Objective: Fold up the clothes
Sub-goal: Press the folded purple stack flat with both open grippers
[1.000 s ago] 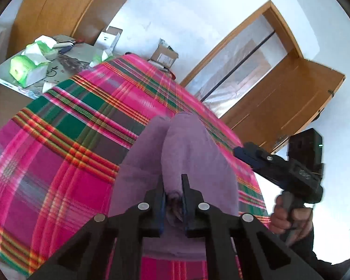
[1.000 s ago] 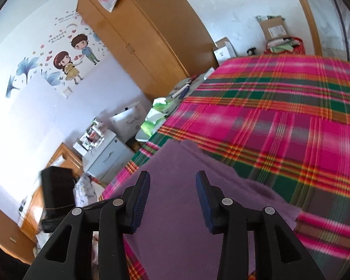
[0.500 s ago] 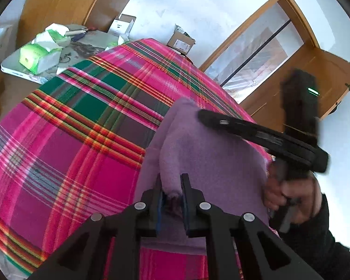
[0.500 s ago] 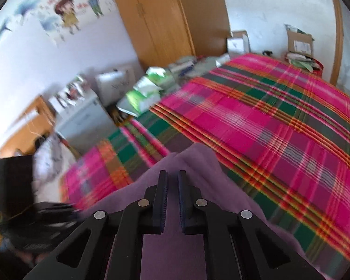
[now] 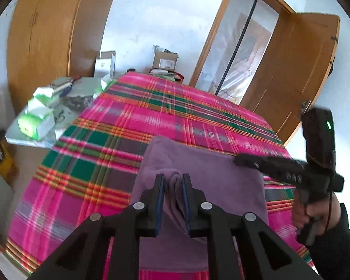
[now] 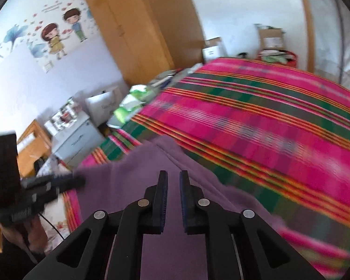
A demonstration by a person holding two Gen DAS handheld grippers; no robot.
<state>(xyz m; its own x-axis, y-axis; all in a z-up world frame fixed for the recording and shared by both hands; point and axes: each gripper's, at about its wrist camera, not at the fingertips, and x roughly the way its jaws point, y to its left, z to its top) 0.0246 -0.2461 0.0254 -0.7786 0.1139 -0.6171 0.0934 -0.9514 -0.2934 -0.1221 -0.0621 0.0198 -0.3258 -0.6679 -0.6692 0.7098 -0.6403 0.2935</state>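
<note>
Here the purple garment (image 5: 199,163) is lying on the plaid bed (image 5: 119,126). The left tongs (image 5: 172,182) are easing apart around a bunched fold; the right tongs (image 6: 173,182) are opening above it, gripping nothing.

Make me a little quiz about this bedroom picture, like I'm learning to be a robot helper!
1. Pick one: what lies under the purple garment?
A. a bare wooden floor
B. a pink and green plaid cover
C. a white towel
2. True or false: the wooden door is shut.
3. Short answer: which gripper has a fold of the garment between its fingers?

Key
1. B.
2. False, it stands open.
3. The left gripper. Its jaws are opening, with the fold between them.
</note>
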